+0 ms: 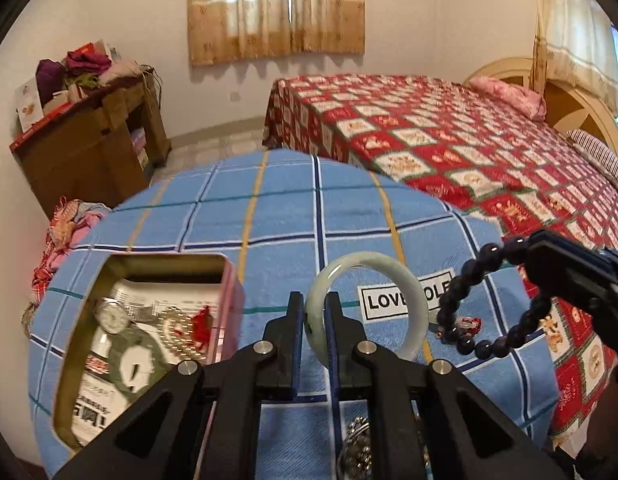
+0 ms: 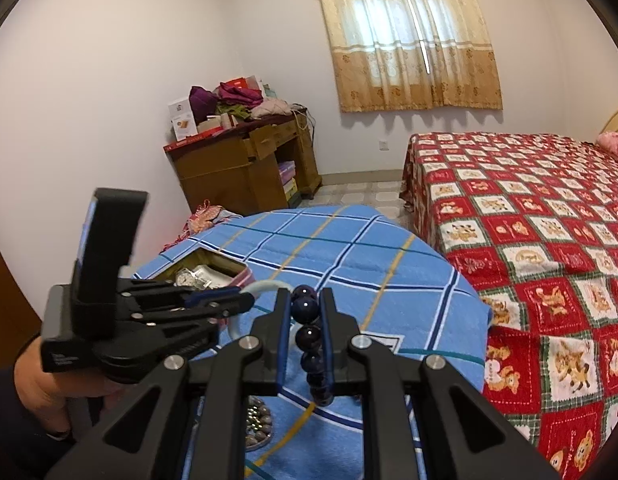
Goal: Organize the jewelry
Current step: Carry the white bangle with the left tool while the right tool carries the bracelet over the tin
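Observation:
My left gripper (image 1: 313,312) is shut on a pale green jade bangle (image 1: 405,276) and holds it upright above the blue checked cloth. It also shows in the right wrist view (image 2: 245,300). My right gripper (image 2: 305,304) is shut on a dark purple bead bracelet (image 2: 307,336), which hangs as a loop in the left wrist view (image 1: 469,280), to the right of the bangle. An open pink tin (image 1: 229,280) lies to the left of my left gripper and holds a watch (image 1: 113,316) and other pieces.
A blue checked cloth (image 1: 269,208) covers the table. A small red charm (image 1: 467,326) lies on it under the bracelet. A beaded silver piece (image 2: 259,424) lies near the front. A bed with a red quilt (image 2: 549,240) stands right. A wooden desk (image 2: 245,160) stands by the wall.

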The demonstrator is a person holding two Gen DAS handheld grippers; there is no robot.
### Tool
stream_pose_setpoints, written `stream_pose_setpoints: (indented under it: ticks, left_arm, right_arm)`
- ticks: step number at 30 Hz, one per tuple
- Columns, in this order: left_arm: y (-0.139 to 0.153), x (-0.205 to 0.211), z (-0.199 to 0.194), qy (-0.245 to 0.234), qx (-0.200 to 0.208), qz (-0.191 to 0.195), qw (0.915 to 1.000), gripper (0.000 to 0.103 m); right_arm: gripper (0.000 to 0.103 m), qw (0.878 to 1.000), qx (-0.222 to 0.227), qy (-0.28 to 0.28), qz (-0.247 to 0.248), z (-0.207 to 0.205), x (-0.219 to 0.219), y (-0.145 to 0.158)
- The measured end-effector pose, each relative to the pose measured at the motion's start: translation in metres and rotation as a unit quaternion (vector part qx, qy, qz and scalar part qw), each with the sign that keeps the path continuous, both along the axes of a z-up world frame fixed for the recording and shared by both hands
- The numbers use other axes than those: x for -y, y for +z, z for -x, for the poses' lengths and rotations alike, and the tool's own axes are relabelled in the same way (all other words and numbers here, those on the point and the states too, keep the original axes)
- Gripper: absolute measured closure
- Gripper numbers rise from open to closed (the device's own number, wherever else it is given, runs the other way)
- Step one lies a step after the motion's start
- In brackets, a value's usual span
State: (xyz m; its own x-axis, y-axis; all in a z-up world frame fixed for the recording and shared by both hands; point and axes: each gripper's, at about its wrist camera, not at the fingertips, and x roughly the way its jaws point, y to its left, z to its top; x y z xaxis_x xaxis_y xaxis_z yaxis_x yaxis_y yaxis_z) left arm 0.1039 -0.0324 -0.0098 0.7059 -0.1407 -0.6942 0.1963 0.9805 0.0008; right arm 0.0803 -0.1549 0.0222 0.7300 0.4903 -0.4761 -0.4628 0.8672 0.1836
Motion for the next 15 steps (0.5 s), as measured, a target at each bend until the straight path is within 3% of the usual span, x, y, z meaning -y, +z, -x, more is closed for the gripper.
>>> stream_pose_setpoints:
  ticks: [15]
  left_arm:
    - [0.019,-0.066,0.022,0.056,0.022,0.012,0.9981,0.093]
  right_arm:
    - [0.087,0.998,0.012,0.052,0.019,-0.011,-0.045,0.014]
